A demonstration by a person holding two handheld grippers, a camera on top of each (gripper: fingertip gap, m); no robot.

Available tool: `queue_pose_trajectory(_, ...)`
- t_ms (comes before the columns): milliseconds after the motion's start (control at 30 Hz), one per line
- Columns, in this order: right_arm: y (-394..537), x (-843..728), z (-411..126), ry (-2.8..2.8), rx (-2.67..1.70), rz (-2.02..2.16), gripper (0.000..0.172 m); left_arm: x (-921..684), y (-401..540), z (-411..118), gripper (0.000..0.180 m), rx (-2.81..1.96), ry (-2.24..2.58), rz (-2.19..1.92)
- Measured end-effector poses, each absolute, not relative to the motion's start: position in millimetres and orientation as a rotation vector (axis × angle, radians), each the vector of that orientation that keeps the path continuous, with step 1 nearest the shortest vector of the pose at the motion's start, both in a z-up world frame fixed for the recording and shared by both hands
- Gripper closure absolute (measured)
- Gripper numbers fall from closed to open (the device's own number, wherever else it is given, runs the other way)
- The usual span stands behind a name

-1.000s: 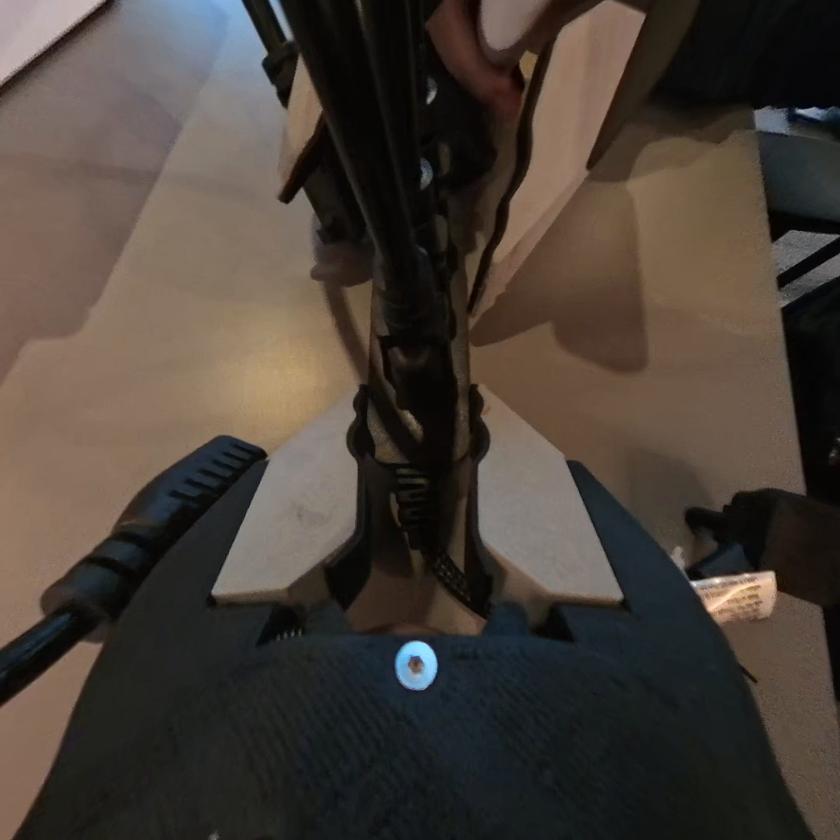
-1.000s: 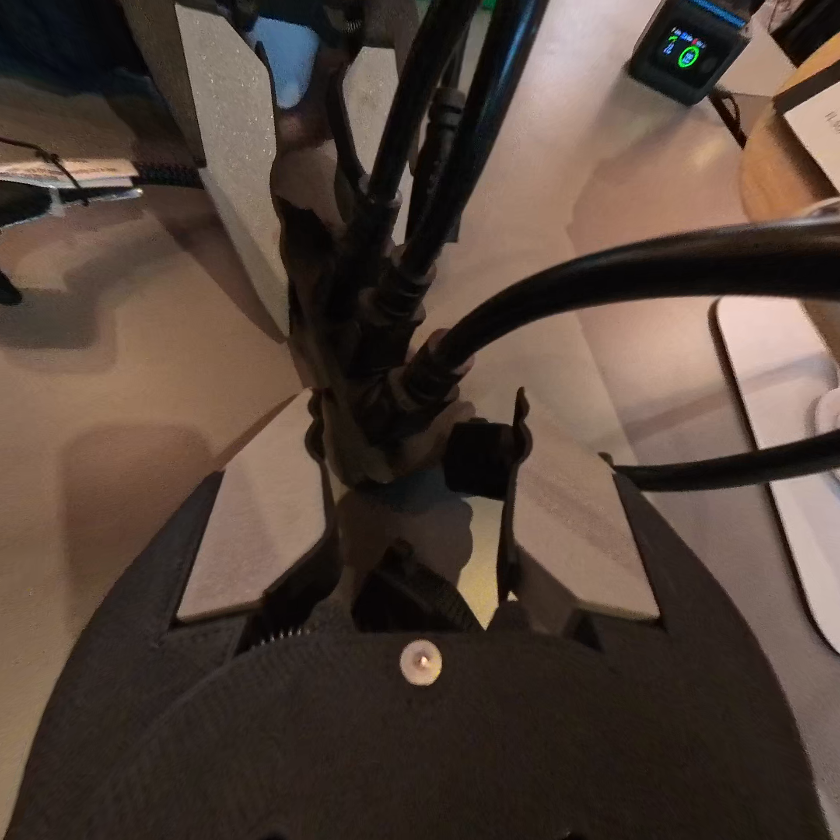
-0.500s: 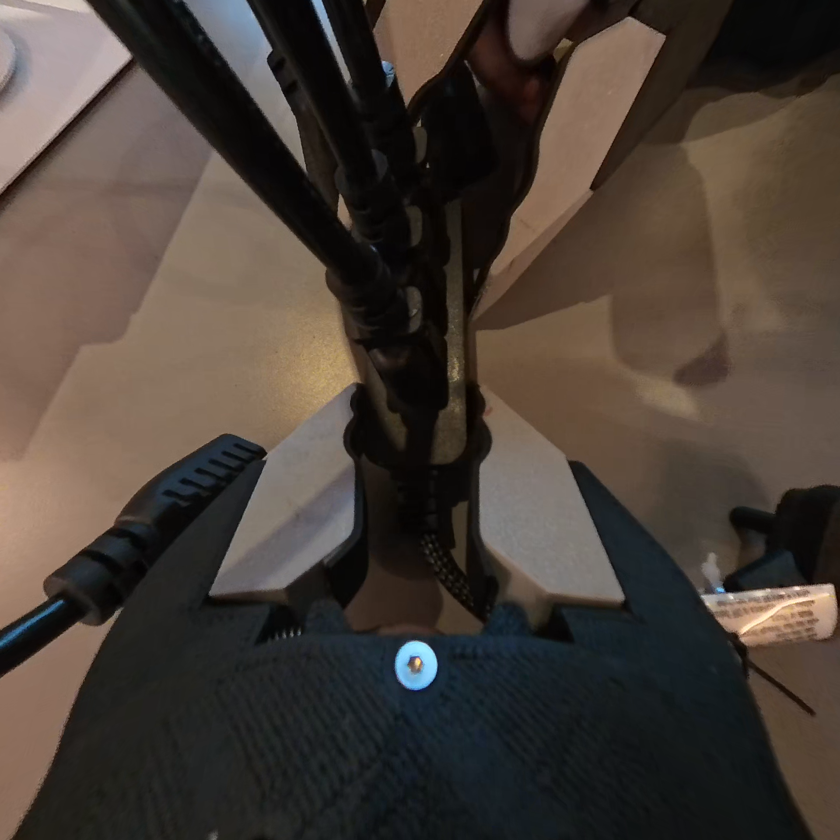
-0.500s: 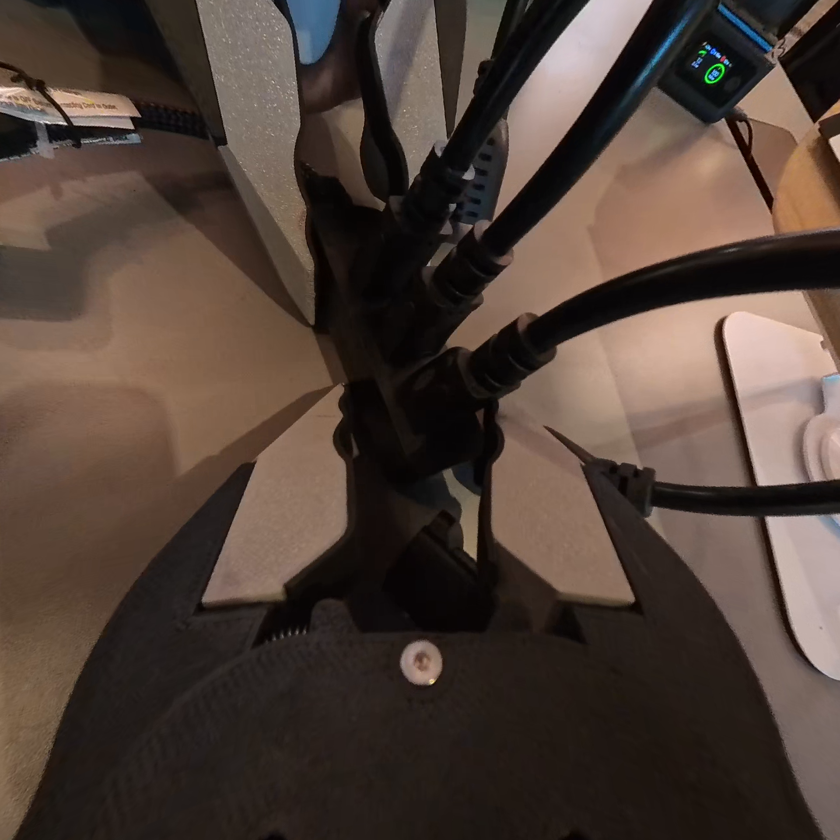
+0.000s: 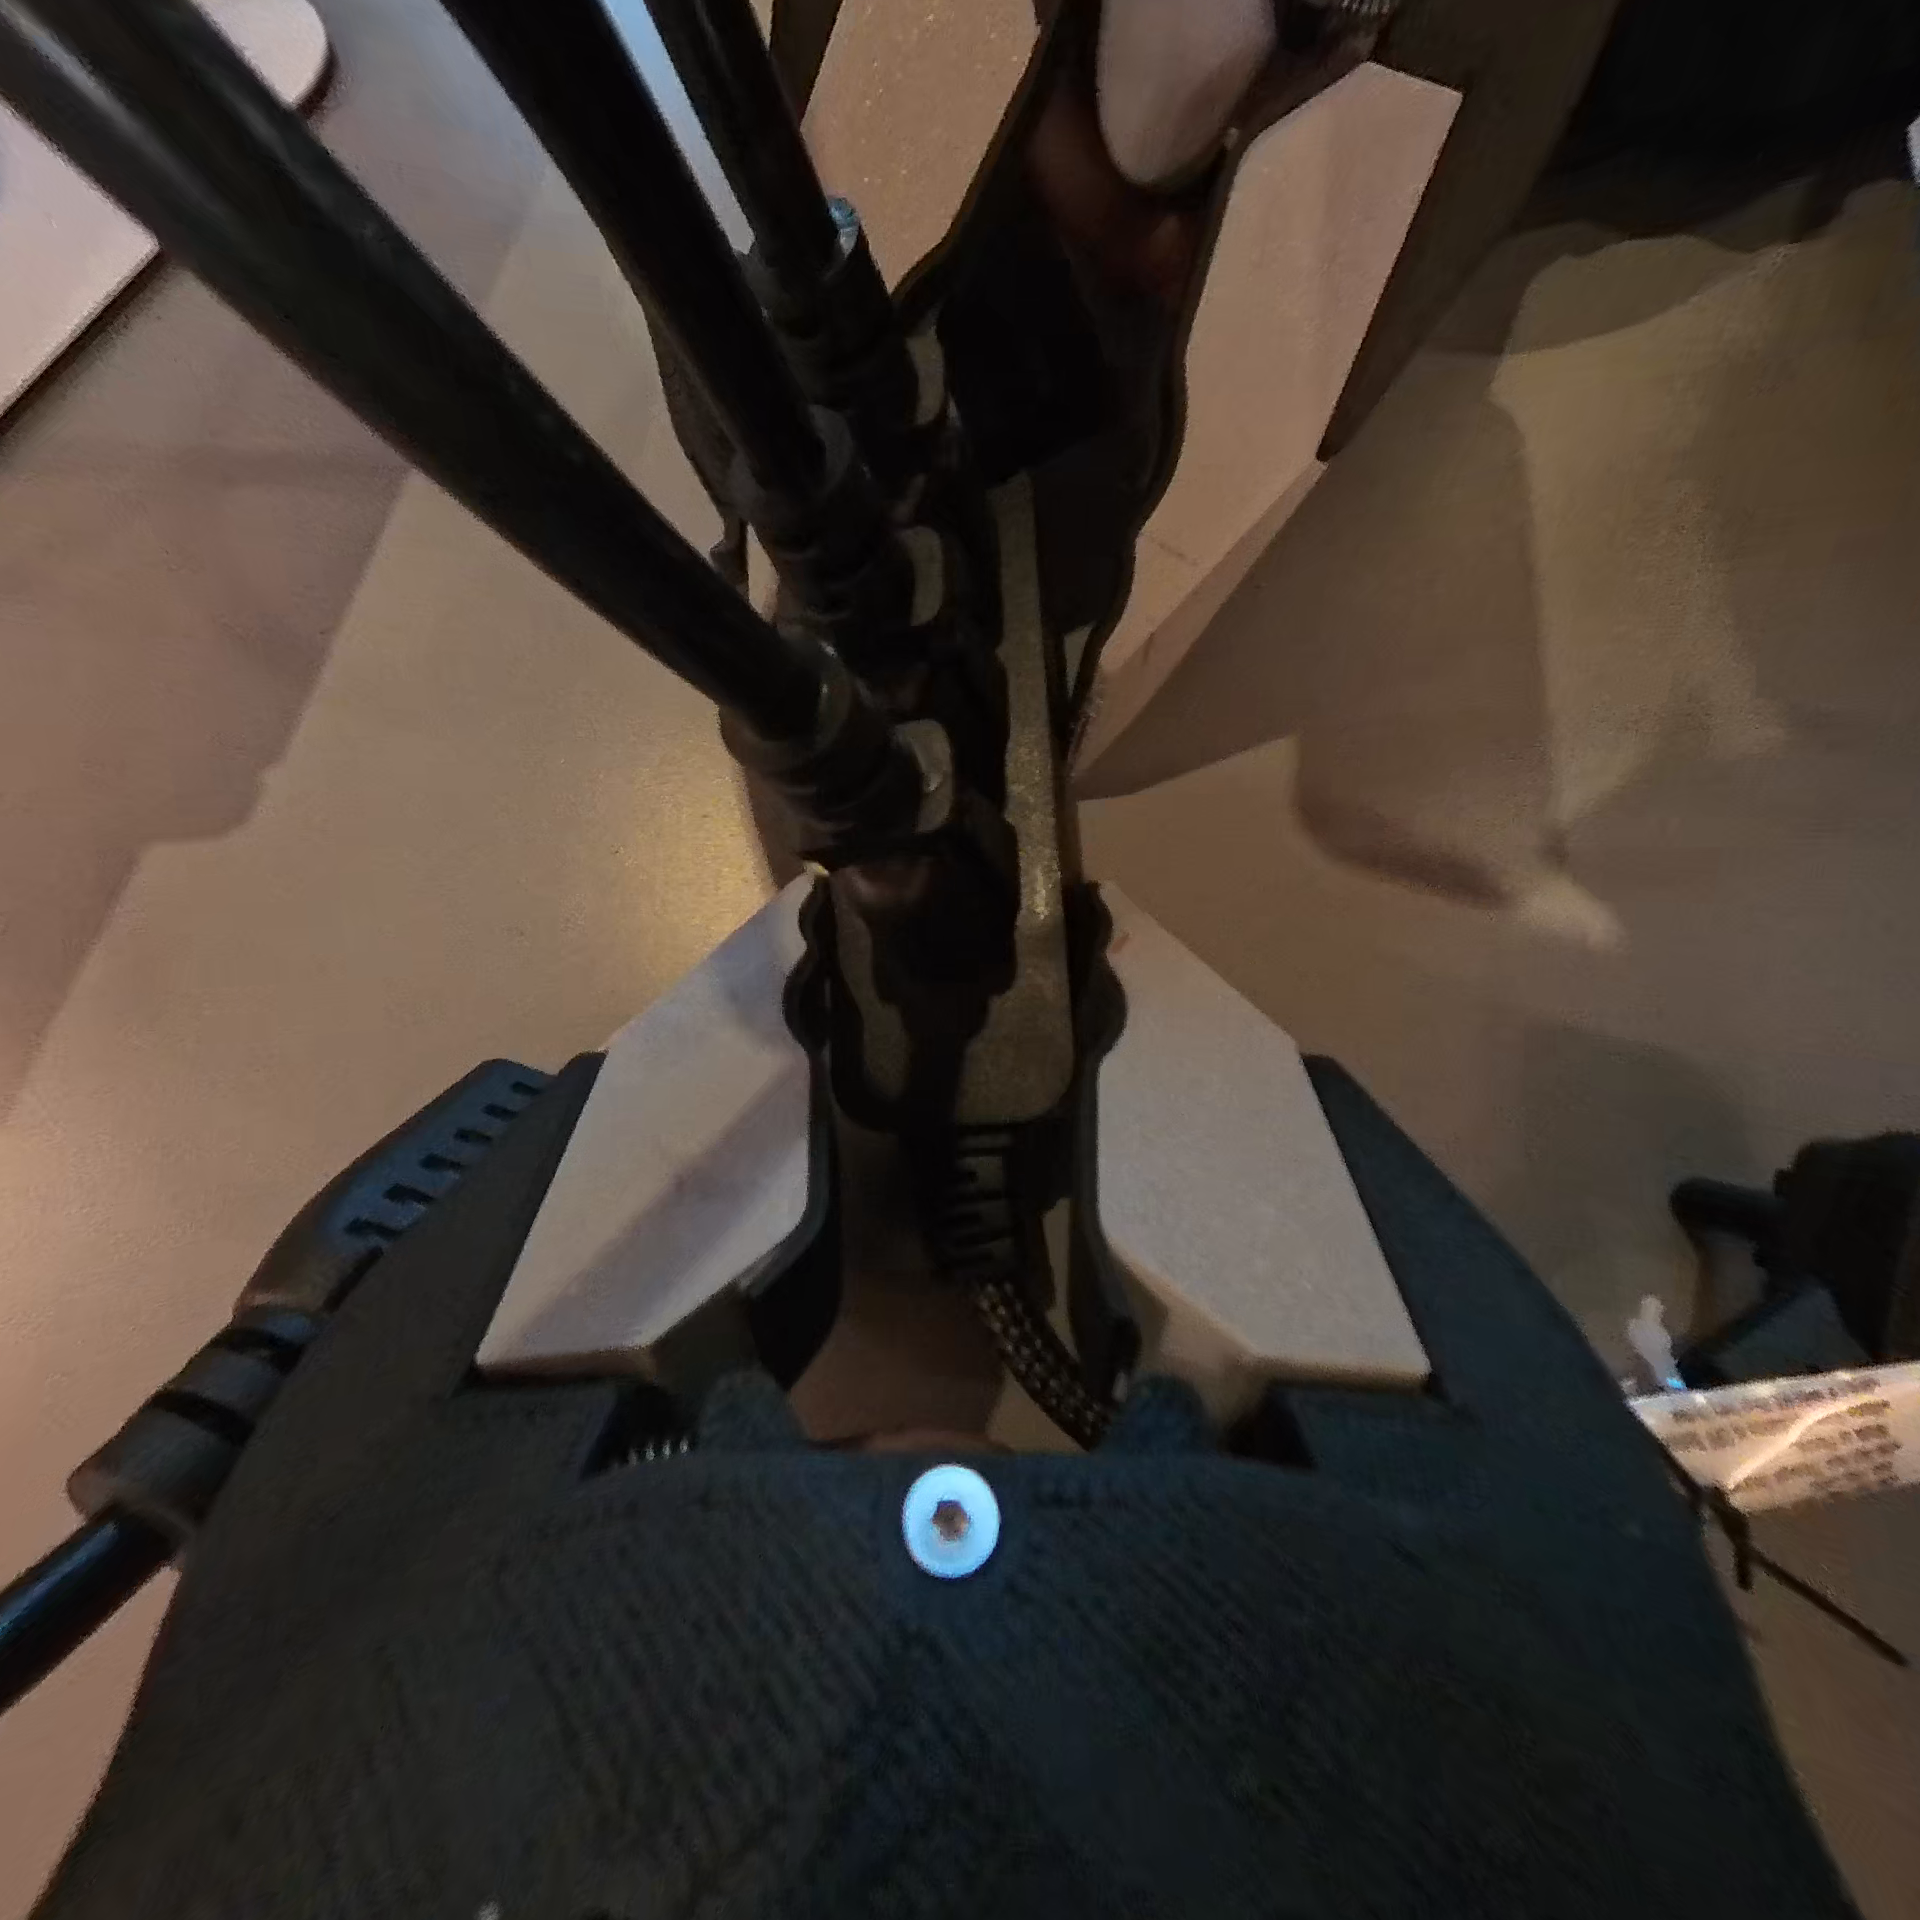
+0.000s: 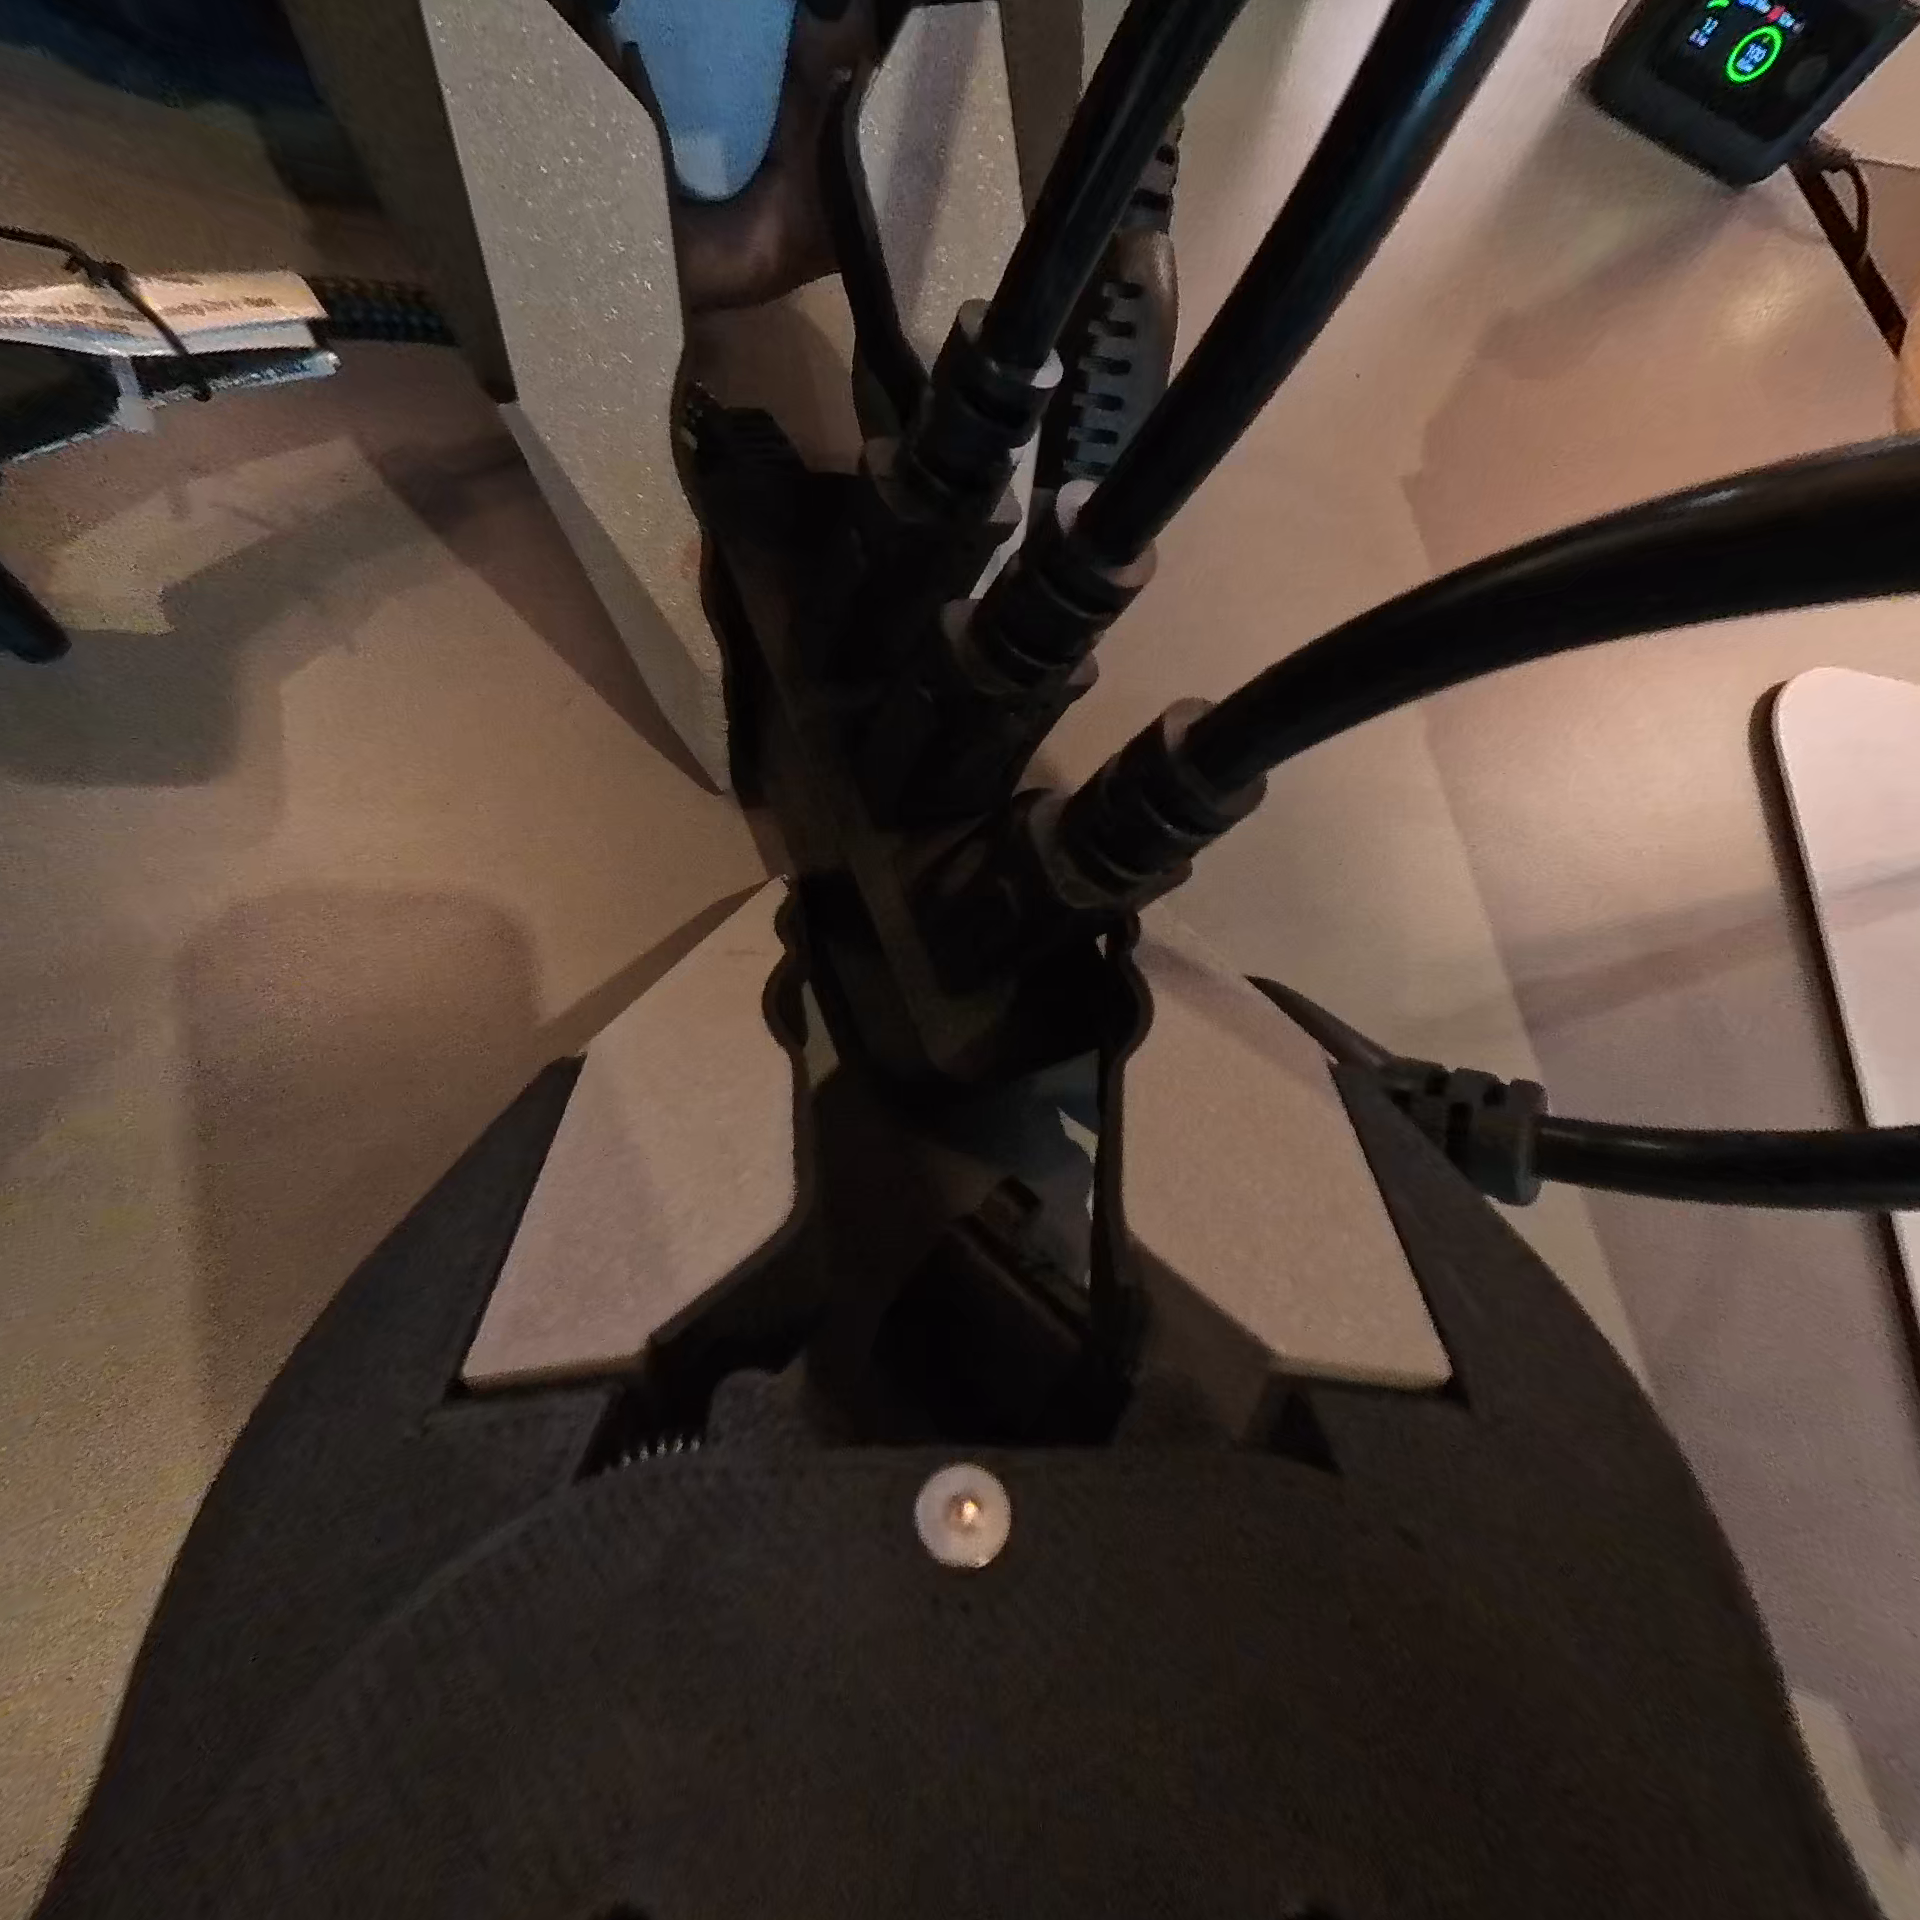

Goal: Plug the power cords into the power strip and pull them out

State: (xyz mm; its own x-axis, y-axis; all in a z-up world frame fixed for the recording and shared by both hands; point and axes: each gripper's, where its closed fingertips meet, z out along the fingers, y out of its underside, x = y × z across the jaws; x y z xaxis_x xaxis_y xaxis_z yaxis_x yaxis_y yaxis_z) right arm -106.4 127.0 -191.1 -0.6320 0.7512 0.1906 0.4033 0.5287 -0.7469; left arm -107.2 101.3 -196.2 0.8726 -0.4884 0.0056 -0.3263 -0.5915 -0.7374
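The long black plastic power strip [image 5: 1034, 831] is held up off the beige surface [image 5: 364, 831], gripped at both ends: the left hand-held gripper [image 5: 951, 966] pinches its near end in the left wrist view, where a ribbed strain relief and a braided black cable [image 5: 1039, 1340] leave it, and the right hand-held gripper [image 6: 951, 977] pinches the opposite end, its pads closed on the strip's sides. The strip shows edge-on, a narrow, dull, slightly speckled band, so its socket face is hard to read. Three black power cords [image 6: 1455, 634] with ribbed, rounded plugs stand in a row along it and fan out toward the frame edges, where they are cut off. Another black ribbed plug [image 5: 343, 1247] lies on the surface left of the left hand-held gripper, half hidden by its dark body, and a thinner black cord end [image 6: 1475, 1132] lies beside the right one. Both hand-held grippers have pale, matte, wedge-shaped fingers with wavy black rubber pads. A white paper tag [image 5: 1787, 1434] on the braided cable lies to the right. A small dark device with a lit screen [image 6: 1745, 73] and a flat white board [image 6: 1849, 935] are cropped by the frame.
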Motion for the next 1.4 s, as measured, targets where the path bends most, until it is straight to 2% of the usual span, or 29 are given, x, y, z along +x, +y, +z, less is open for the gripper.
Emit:
queue_pose_trajectory(833,123,-121,-189,-2.347,-0.970,1.066,0.117,-108,121,-195,0.132,-2.256,0.563,-0.329)
queue_pose_trajectory(900,122,-121,-190,-2.344,-0.956,1.051,0.116,-109,121,-196,0.128,-2.255,0.575,-0.250)
queue_pose_trajectory(1100,125,-121,-193,-2.285,-0.997,0.956,0.110,-109,117,-194,0.129,-2.236,0.566,-0.165)
queue_pose_trajectory(1400,121,-123,-194,-2.284,-1.071,0.980,0.108,-109,113,-196,0.129,-2.258,0.533,-0.221)
